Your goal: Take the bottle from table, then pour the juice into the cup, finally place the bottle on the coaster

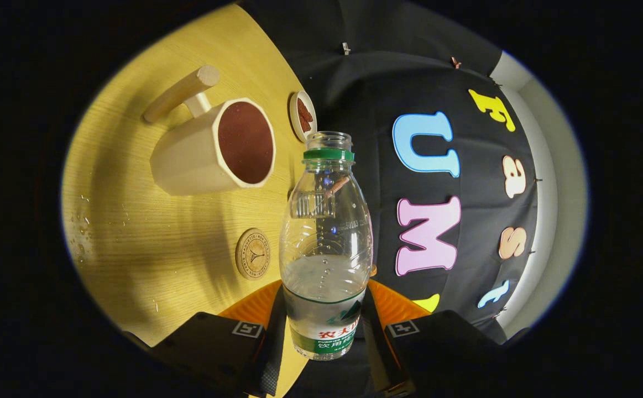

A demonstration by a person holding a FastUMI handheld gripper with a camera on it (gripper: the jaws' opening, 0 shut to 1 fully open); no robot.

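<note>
- Bottle (325,243): clear plastic, uncapped, green neck ring, partly filled with clear liquid. It sits between the 2 fingers of my hand-held gripper (325,331), which is clenched on the labelled lower body, 1 finger on each side. The view is rolled, so the bottle appears carried off the table (133,232) and tipped relative to it.
- Cup (216,146): pale, faceted, with a wooden peg handle and a dark reddish interior; it stands on the table beyond the fingers, its mouth near the bottle's neck but apart from it.
- Coaster (252,254): round, wooden, printed, bare; it lies on the table just beside the bottle's body, nearer my fingers than the cup.
- Small dish (303,115): beyond the cup, near the table's edge, holding reddish pieces.
- Risks, as I judge them: the open mouth is not yet over the cup, so further tilt here could spill liquid onto the table; the smooth wall could slip or rotate in my grip; the neck could knock the cup's rim.
- Hard to make out: the bottle's base is hidden between the fingers; whether the cup holds liquid or is merely dark inside cannot be told; faint specks on the table's far side may be droplets.
</note>
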